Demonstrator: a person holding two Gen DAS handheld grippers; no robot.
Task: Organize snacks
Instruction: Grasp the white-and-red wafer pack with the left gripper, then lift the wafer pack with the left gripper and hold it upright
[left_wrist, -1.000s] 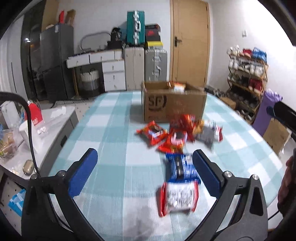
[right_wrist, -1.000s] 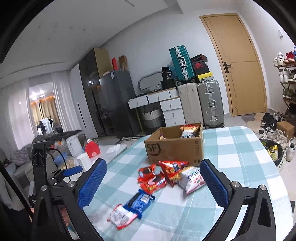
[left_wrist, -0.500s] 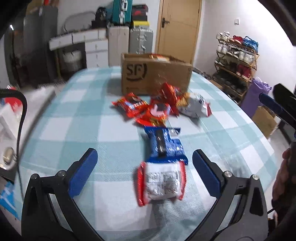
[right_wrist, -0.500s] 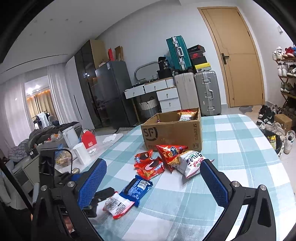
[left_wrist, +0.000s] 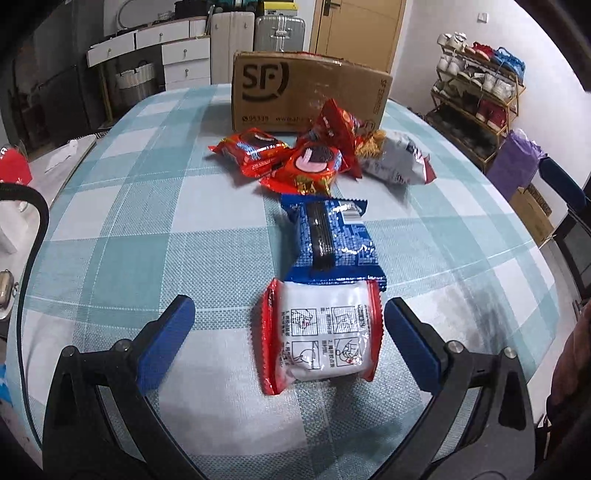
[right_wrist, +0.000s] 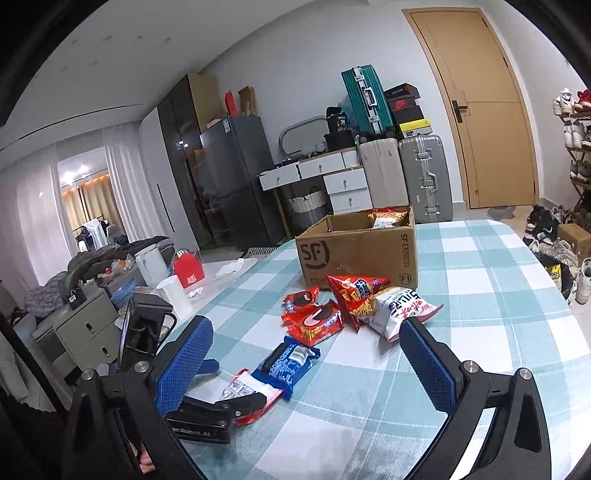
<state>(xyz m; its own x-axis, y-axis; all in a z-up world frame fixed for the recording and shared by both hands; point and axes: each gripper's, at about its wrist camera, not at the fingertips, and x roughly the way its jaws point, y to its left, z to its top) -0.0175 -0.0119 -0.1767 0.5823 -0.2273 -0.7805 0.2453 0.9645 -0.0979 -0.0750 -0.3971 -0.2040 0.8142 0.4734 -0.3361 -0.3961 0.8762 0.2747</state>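
Now, operator, your scene line by line, all placed against the cardboard box (left_wrist: 310, 92):
Left gripper (left_wrist: 286, 325): your fingers are spread wide, low over the table on the near side of the box, one on each side of the white-and-red packet, neither touching it.
White-and-red packet (left_wrist: 321, 338): flat on the checked tablecloth (left_wrist: 147, 221), the snack farthest from the box, its far end touching the blue packet.
Blue packet (left_wrist: 330, 236): next in line toward the box, lying lengthwise.
Red packets (left_wrist: 291, 158): two, overlapping, close in front of the box.
Red chip bag (right_wrist: 356, 290): leaning just before the box's front face.
White bag (right_wrist: 400, 308): beside the chip bag, off the box's right corner.
Box contents: one orange bag (right_wrist: 389, 218) shows inside.
Right gripper (right_wrist: 304, 363): your fingers are wide apart and hold nothing, raised well back from the box, looking toward it.
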